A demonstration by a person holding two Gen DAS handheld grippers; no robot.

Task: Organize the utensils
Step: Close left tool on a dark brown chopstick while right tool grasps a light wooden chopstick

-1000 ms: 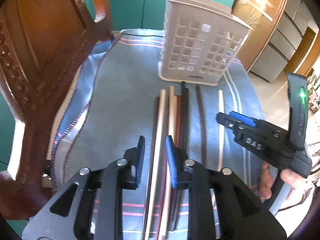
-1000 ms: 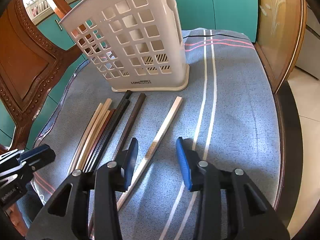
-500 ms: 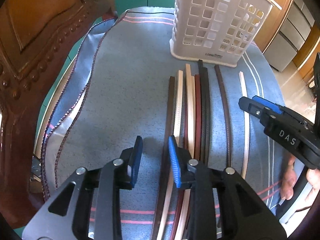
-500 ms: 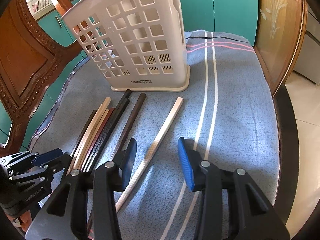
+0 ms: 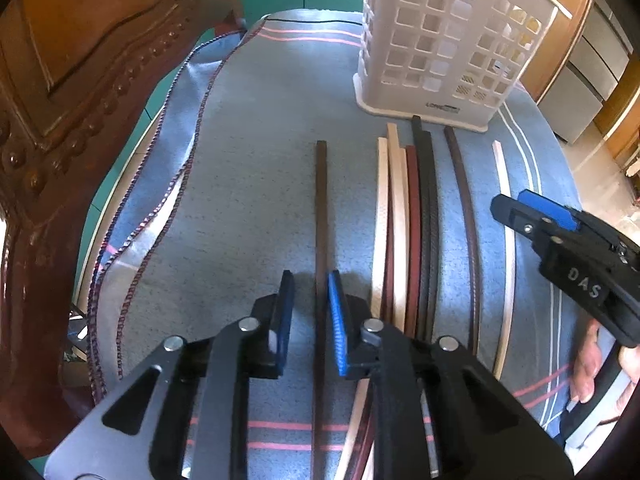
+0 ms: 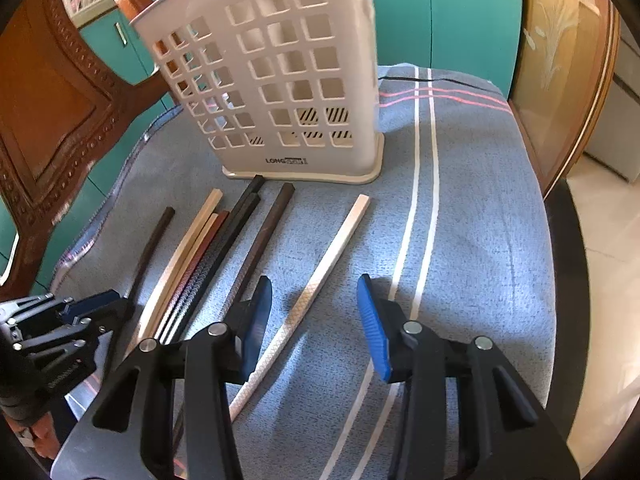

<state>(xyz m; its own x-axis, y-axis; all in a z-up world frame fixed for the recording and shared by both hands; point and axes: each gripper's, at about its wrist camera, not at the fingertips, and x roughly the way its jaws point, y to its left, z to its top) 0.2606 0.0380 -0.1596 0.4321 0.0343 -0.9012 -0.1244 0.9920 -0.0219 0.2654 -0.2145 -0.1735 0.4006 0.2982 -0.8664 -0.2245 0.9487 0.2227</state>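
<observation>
Several long chopsticks lie side by side on a blue striped cloth point(image 5: 248, 184) in front of a white perforated holder point(image 5: 444, 40). One dark brown chopstick point(image 5: 321, 208) lies apart to the left of the bundle point(image 5: 408, 216). My left gripper point(image 5: 311, 312) is open, and this stick runs between its fingers. My right gripper point(image 6: 314, 320) is open above a pale chopstick point(image 6: 332, 260), which lies alone right of the bundle point(image 6: 200, 256). The holder point(image 6: 280, 76) also shows in the right wrist view.
A carved wooden chair point(image 5: 72, 92) stands at the left edge of the table. Teal cabinet doors point(image 6: 460, 20) are behind the holder. A wooden glass-panelled frame point(image 6: 568, 64) stands at the right. The dark table rim point(image 6: 576, 300) shows beyond the cloth.
The dark brown chopstick has been slid left, away from the bundle, and now lies between my left fingers. The right gripper has barely moved and stays open.
</observation>
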